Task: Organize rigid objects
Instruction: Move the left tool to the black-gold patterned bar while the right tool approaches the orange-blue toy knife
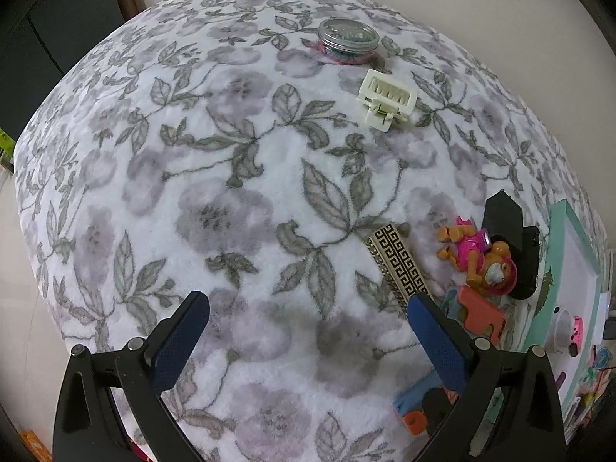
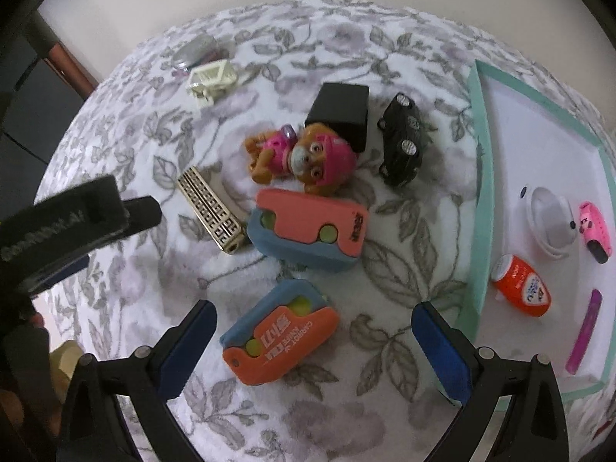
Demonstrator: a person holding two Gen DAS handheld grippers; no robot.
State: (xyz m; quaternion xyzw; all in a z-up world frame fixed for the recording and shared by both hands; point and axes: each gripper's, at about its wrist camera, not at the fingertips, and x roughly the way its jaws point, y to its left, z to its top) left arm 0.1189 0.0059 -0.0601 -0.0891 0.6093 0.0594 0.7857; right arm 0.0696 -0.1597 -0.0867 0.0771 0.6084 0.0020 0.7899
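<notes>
Two hand-held grippers: left hand-held gripper (image 1: 308,329) wide, holding nothing; right hand-held gripper (image 2: 313,338) wide around nearer carrot knife toy (image 2: 279,337)
Tray (image 2: 475,200): bed's right edge
Hair clip (image 1: 387,98): far side

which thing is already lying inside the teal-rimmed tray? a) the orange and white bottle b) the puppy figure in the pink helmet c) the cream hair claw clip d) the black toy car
a: the orange and white bottle lies on the white floor of the teal-rimmed tray, while the black toy car, puppy figure and cream hair claw clip are all out on the floral blanket.
</notes>
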